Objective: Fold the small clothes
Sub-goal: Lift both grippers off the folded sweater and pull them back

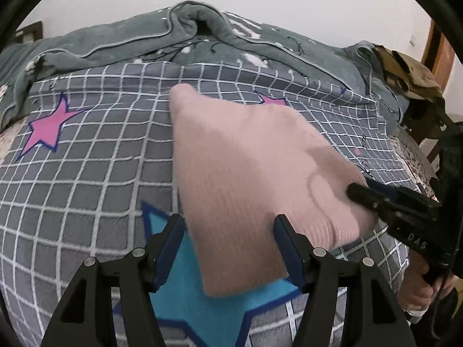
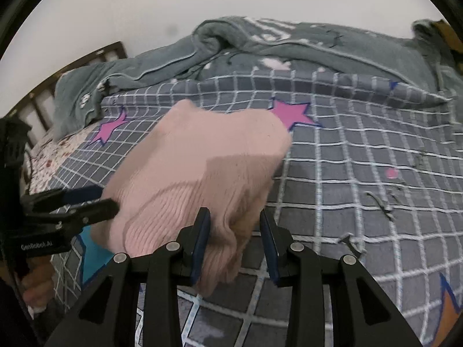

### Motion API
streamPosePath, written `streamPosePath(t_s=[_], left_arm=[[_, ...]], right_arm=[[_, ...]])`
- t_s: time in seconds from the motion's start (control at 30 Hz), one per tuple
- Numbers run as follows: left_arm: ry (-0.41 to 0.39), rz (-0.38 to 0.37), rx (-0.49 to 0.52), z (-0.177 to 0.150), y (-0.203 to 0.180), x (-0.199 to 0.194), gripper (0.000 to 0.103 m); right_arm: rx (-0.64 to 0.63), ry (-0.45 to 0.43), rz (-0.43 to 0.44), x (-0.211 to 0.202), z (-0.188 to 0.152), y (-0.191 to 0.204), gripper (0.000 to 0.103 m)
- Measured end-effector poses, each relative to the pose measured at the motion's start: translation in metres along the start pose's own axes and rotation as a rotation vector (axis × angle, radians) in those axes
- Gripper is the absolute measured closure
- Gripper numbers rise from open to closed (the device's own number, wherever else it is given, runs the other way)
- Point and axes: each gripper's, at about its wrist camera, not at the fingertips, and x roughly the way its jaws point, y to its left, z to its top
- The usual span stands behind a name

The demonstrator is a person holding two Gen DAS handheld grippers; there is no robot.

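right fingers (image 2: 202, 231) pinching pink knit (image 2: 202, 159), left fingers (image 1: 286, 243) astride

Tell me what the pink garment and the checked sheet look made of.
Pink garment: soft ribbed knit, probably wool or acrylic; fine vertical ribs show, matte surface. Checked sheet: thin woven fabric, likely cotton or polyester, with printed grid and stars; lies flat, faintly creased.

I count one pink knit garment (image 1: 246, 173), two grippers, one checked bedsheet (image 1: 86, 173), one grey blanket (image 1: 130, 40).
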Motion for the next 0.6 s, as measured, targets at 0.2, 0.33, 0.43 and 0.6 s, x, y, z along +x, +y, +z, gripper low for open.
streamPosePath(t_s=[0.2,0.33,0.43,0.6], left_arm=[[-0.006,0.041,-0.032,-0.005,-0.003,-0.029,0.041],[-0.046,0.082,-0.031,-0.009,-0.011,-0.059,0.041],[-0.077,0.127,-0.019,-0.014,-0.020,-0.084,0.040],[-0.101,0.162,-0.028,-0.022,-0.029,-0.117,0.037]], right_arm=[[0.034,-0.007,-0.112,-0.029,-0.004,0.007,0.068],[0.041,-0.013,-0.149,-0.060,-0.011,0.015,0.068],[0.041,-0.023,-0.209,-0.082,-0.015,0.022,0.068],[0.064,-0.029,-0.221,-0.117,-0.025,0.029,0.057]])
